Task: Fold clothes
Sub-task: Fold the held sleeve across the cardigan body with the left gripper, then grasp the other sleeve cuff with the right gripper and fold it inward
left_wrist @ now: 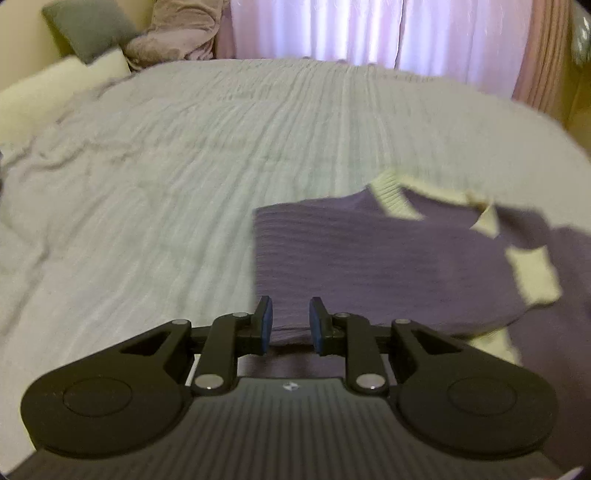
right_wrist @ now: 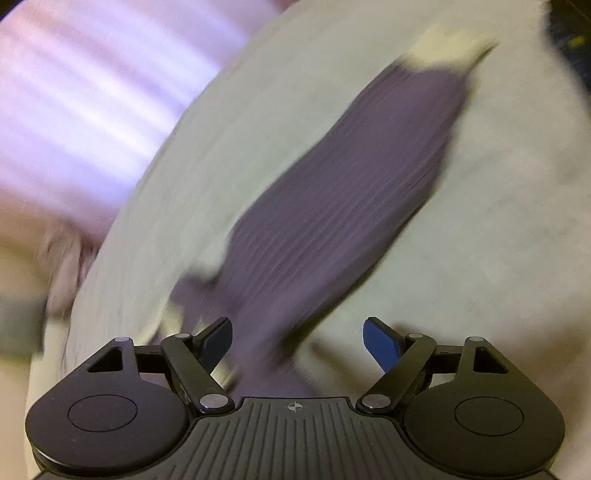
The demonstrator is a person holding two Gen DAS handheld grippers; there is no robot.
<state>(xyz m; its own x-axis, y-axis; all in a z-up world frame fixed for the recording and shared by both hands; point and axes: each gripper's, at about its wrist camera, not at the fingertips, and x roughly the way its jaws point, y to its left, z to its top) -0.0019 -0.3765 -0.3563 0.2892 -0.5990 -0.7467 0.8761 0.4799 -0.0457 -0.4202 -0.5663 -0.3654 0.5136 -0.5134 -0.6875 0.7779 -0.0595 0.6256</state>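
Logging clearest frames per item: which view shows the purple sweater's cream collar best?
The left wrist view: the cream collar sits fairly sharp on the purple sweater. The right wrist view shows only the motion-blurred sweater and a cream edge, with no collar identifiable.

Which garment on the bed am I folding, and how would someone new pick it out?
Start from the wide pale green bedspread that runs back to the pink curtains. Just ahead of the left tongs lies a purple ribbed sweater. It is the only dark thing on the cover, and its neckline and cuffs are cream.
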